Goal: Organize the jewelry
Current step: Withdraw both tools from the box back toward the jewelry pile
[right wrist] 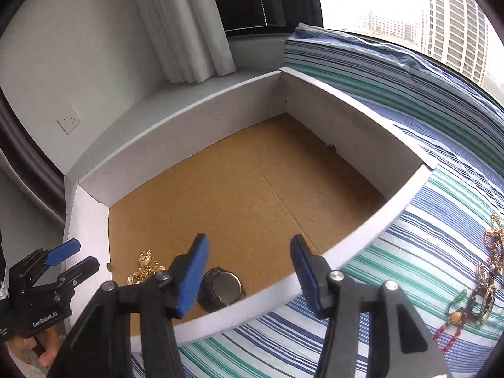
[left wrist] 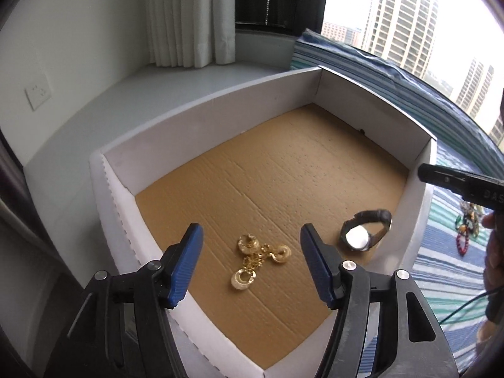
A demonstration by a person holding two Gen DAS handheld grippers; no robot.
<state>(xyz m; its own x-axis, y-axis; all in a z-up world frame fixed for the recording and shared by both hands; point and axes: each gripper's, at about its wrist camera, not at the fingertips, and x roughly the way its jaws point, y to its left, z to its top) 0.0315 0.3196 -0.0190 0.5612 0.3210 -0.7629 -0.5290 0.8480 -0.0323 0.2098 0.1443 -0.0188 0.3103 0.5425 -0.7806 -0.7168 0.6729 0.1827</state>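
A white cardboard box (left wrist: 201,119) (right wrist: 189,126) with a brown floor sits on a striped cloth. On its floor lie gold jewelry (left wrist: 256,260) (right wrist: 143,269) and a dark wristwatch (left wrist: 365,228) (right wrist: 222,289). My left gripper (left wrist: 250,245) hangs open over the gold piece, nothing touching its blue pads. My right gripper (right wrist: 249,256) is open above the box's near wall, the watch below and between its fingers, untouched. The left gripper also shows at the lower left of the right wrist view (right wrist: 67,256). More jewelry (right wrist: 478,286) (left wrist: 466,226) lies on the cloth to the right.
The striped blue, green and white cloth (right wrist: 393,267) covers the surface around the box. A grey window sill (left wrist: 151,85), white curtain (left wrist: 189,15) and wall socket (left wrist: 38,92) lie behind. A person's fingers (right wrist: 34,351) hold the left gripper's handle.
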